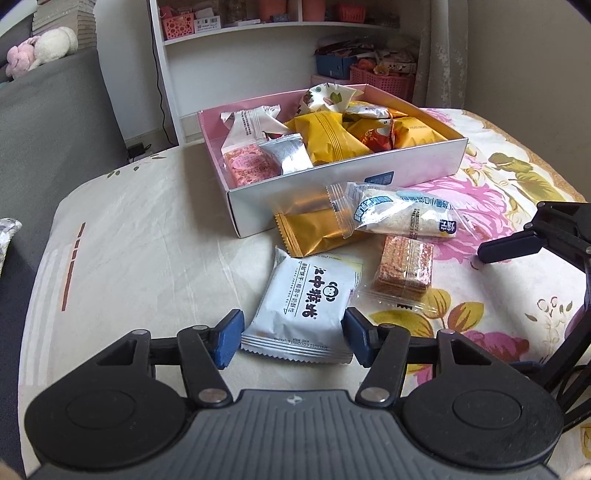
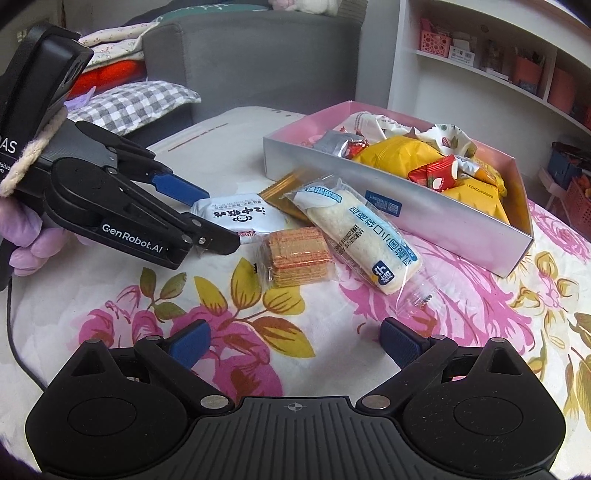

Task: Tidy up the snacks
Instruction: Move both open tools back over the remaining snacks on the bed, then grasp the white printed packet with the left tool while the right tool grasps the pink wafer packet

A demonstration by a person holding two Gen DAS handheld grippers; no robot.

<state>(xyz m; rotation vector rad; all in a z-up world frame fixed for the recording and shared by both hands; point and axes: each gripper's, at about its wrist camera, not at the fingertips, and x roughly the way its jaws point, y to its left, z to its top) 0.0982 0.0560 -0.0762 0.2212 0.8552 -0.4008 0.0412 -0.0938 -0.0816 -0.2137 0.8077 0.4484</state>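
Note:
A pink-lined box (image 1: 332, 184) (image 2: 424, 218) holds several wrapped snacks. Loose in front of it lie a white biscuit packet (image 1: 306, 299) (image 2: 240, 218), a gold packet (image 1: 314, 232) (image 2: 284, 192), a clear-wrapped white roll (image 1: 402, 216) (image 2: 362, 236) and an orange wafer pack (image 1: 406, 267) (image 2: 299, 256). My left gripper (image 1: 293, 339) (image 2: 207, 218) is open, its blue pads on either side of the white biscuit packet's near end, not closed on it. My right gripper (image 2: 295, 345) is open and empty above the floral cloth, short of the wafer pack and roll.
The floral cloth (image 2: 461, 314) covers the table. A grey sofa (image 1: 48, 122) with cushions stands to the left. A white shelf (image 1: 280, 33) with pink baskets stands behind the box. The right gripper's finger (image 1: 513, 249) shows at the right edge of the left wrist view.

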